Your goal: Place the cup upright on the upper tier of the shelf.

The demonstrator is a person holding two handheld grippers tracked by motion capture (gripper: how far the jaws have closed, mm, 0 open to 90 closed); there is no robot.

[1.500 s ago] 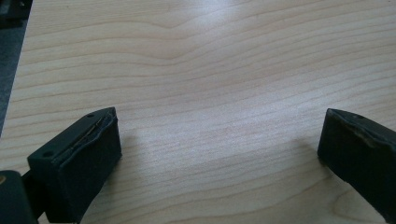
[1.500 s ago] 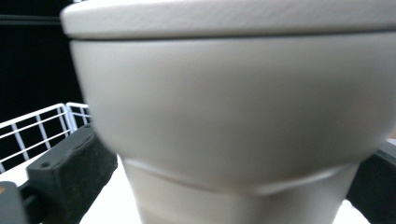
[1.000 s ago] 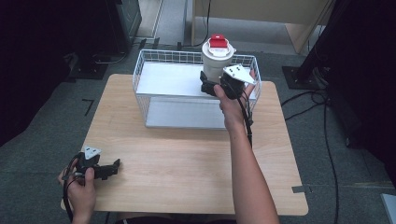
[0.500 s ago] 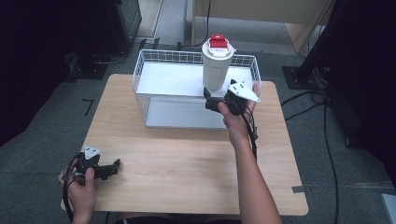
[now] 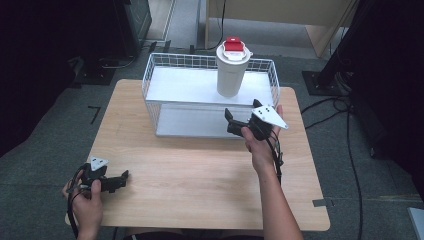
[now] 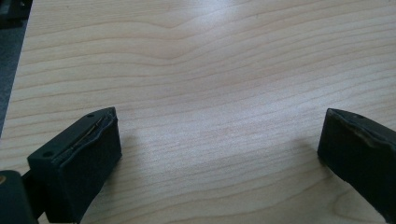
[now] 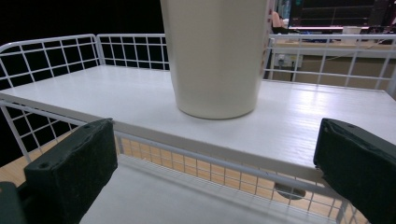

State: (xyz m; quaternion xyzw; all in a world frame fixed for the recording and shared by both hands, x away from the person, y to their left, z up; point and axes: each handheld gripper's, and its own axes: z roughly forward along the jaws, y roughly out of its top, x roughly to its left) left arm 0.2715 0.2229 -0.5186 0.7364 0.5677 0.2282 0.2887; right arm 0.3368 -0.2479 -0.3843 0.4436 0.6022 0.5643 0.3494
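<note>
At our far left, the left gripper (image 5: 122, 176) rests low over the wooden table (image 5: 200, 170) near its front corner, jaws spread wide with bare wood grain between them in its own view. Well to its right and farther back, we see the white wire rack (image 5: 160, 85) with a white shelf. The right gripper (image 5: 230, 122) hangs just in front of that rack's right half, jaws released and wide apart, holding nothing. Straight beyond it, upright on the shelf, stands the cream cup (image 5: 231, 72) with a red lid tab; in the right gripper view the cup (image 7: 217, 56) sits centred ahead of the jaws, apart from them.
</note>
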